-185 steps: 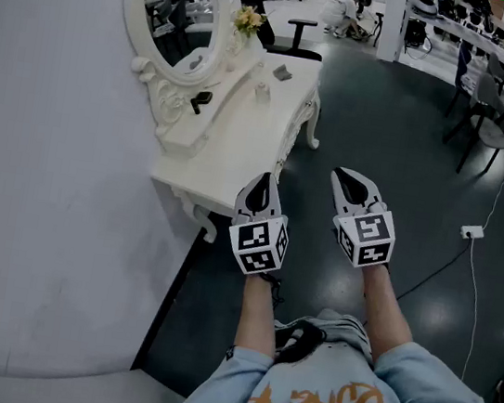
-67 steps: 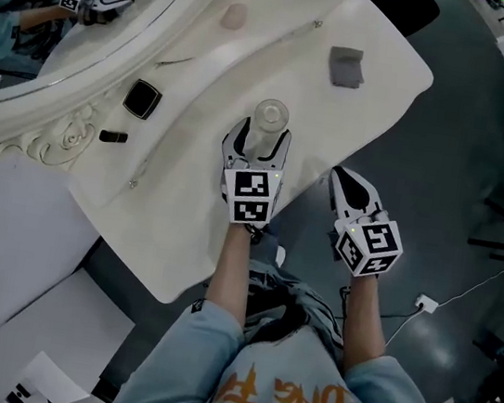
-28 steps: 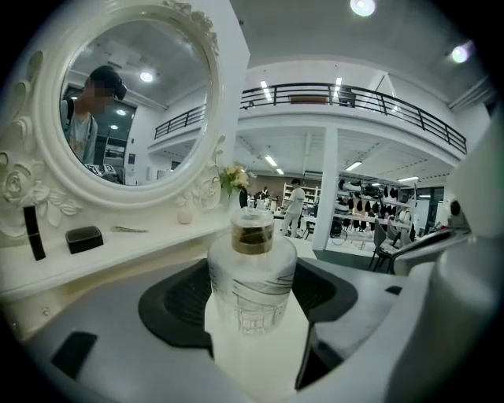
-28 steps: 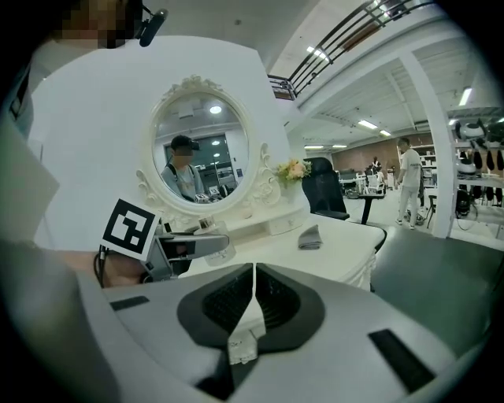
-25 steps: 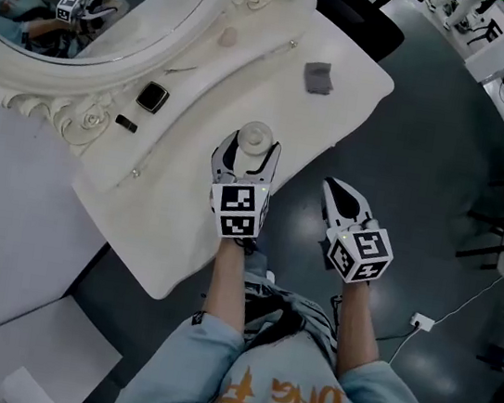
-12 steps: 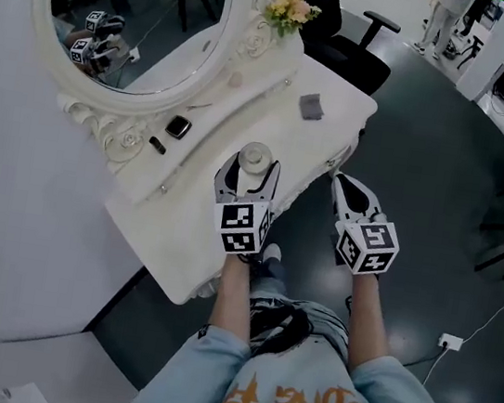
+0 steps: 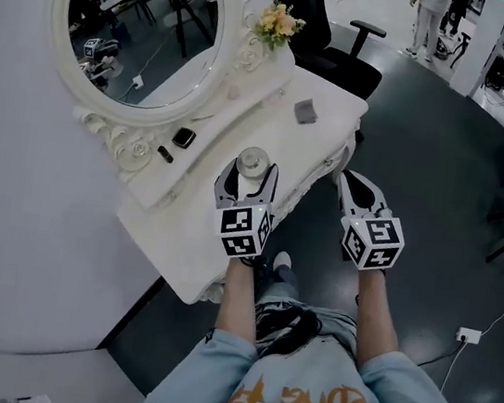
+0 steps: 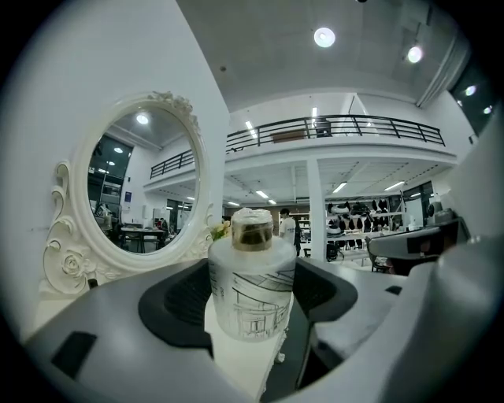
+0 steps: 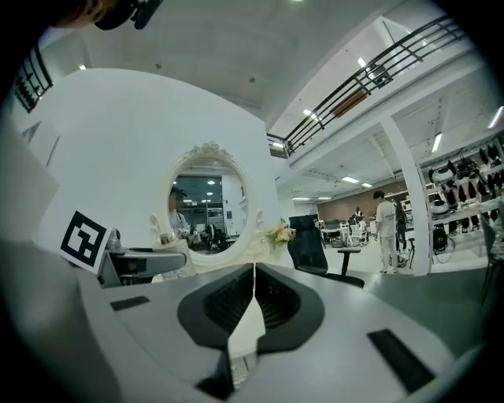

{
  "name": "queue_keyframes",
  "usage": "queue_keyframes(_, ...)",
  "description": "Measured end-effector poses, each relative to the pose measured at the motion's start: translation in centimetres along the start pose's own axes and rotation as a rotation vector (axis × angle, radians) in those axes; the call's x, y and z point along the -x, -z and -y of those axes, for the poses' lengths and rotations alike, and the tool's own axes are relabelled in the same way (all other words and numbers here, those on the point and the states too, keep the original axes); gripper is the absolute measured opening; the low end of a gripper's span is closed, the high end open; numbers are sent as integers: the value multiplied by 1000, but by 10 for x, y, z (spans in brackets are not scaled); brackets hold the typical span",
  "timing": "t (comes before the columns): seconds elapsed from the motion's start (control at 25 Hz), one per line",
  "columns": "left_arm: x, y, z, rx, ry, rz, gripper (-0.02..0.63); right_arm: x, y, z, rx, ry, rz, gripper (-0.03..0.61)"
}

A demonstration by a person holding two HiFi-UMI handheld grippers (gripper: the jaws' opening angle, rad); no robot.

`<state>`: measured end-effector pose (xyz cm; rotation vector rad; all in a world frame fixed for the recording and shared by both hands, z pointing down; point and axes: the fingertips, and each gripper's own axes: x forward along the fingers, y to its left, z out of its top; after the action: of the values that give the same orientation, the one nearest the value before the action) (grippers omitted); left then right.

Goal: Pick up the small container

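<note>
The small container (image 7: 252, 161) is a frosted jar with a line drawing on its side and a pale cap. My left gripper (image 7: 250, 171) is shut on it and holds it upright over the front of the white dressing table (image 7: 193, 230). In the left gripper view the container (image 8: 252, 279) fills the gap of the left gripper (image 8: 253, 301), with a dark pad on each side of it. My right gripper (image 7: 349, 178) hovers past the table's edge over the dark floor. In its own view the right gripper (image 9: 253, 272) has its jaws pressed together with nothing between them.
An oval mirror (image 7: 138, 24) in an ornate white frame stands at the table's back. On the table lie a grey cloth (image 7: 305, 112), a black compact (image 7: 184, 137) and a bunch of flowers (image 7: 279, 22). A black office chair (image 7: 338, 35) stands beyond it.
Earlier my left gripper was empty, away from the table; now it is shut on the container. Over the last second the view pulled back and both grippers kept their hold and pose.
</note>
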<state>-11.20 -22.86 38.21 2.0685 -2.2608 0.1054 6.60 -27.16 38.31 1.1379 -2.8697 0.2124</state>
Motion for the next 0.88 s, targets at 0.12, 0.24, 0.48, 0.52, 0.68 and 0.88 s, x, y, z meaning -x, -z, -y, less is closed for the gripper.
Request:
queue_keyframes(0.12,4,-3,2,-2,-1,7,322,7,-2,4,4,14,7,29)
queue_keyframes(0.24,7,-4,4,-5,-1,12,322,10,-1,4,6,20,4,29)
queue_keyframes(0.48,11,-6,2,-7,-7,16,322,13,-2,1,16,17,7,29)
queue_keyframes(0.52,11,-6,1,-8,-8,15,322,12,-2,1,16,16,7,29)
queue_keyframes(0.68,12,-4,-2,-11,-12,13,322,10,0,-2,16,12,6,29)
queue_keyframes(0.88,11,-4,-7,-12,-19,12,322,6,0,-3,20,8,4,29)
